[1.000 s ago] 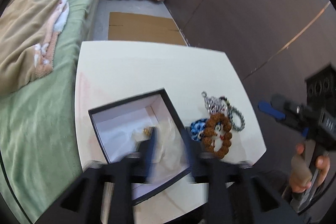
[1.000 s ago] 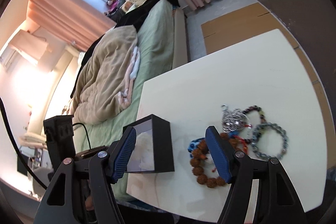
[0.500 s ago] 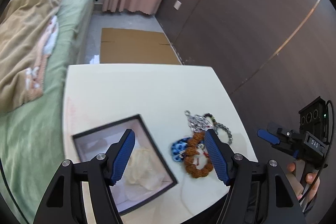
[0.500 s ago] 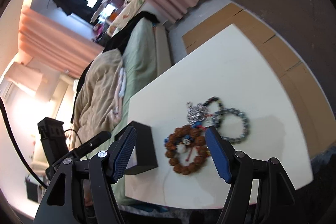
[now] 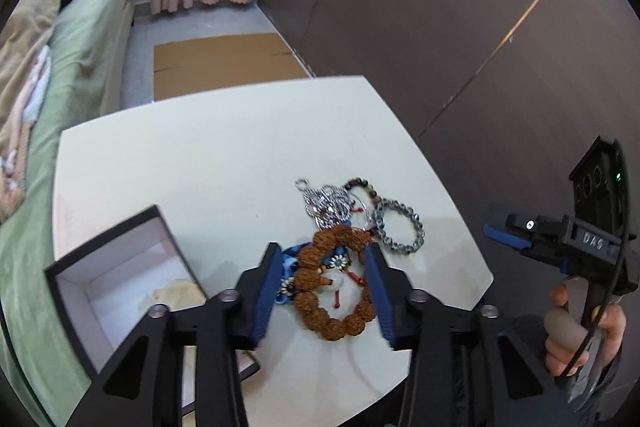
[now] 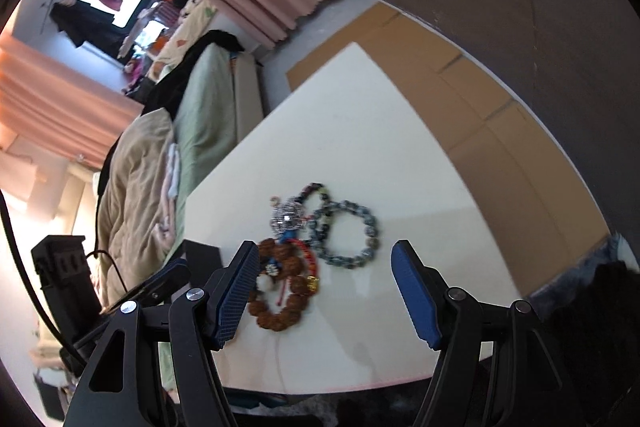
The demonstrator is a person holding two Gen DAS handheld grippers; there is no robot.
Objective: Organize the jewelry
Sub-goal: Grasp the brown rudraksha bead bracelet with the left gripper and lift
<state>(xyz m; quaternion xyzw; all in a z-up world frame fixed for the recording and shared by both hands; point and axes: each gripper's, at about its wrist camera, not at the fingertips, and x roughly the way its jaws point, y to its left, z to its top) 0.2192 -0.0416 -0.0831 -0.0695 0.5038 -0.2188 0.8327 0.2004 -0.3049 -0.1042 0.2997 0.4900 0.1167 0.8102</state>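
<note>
Jewelry on white table (bedside)

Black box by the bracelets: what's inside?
The open black box has a white lining with a crumpled pale, translucent wrapper on its floor. The left gripper's frame hides the near corner, so I can't tell whether any jewelry is in there.

I am bringing my left gripper away from the open black box, where it was a second ago, and over to the brown bead bracelet on the counter; its jaws, wider half a second ago, are closing with the bracelet between them, not yet pressing it. I am swinging my right gripper rightward off the box toward the jewelry pile, now fronting the grey bead bracelet.
</note>
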